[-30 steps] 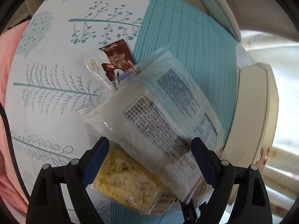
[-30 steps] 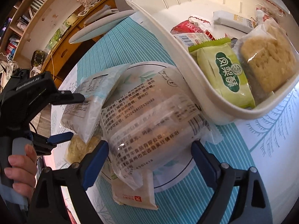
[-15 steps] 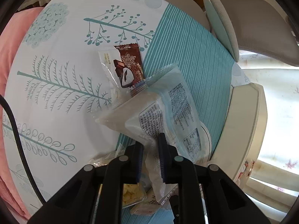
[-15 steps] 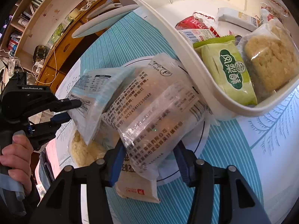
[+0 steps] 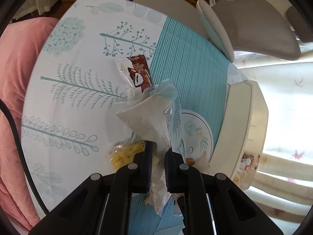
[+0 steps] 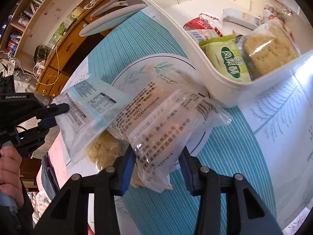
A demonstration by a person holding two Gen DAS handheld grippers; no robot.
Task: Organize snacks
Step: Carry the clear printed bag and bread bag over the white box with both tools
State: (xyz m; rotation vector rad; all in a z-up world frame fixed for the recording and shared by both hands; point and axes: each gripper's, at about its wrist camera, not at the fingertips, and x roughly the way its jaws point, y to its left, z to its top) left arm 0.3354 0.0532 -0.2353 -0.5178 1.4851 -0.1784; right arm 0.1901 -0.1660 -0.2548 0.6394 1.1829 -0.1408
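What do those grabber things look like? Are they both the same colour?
Yes. Both are black plastic. The left gripper and the right gripper each have two fingers with blue pads and round silver bolts. White lettering marks the left one's side. A black cable runs beside it.

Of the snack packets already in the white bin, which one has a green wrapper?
The pineapple-cake packet by the white bin's near wall. It alone is opaque light green with a dark green label; beside it lie a clear-wrapped crumbly cake and a red packet.
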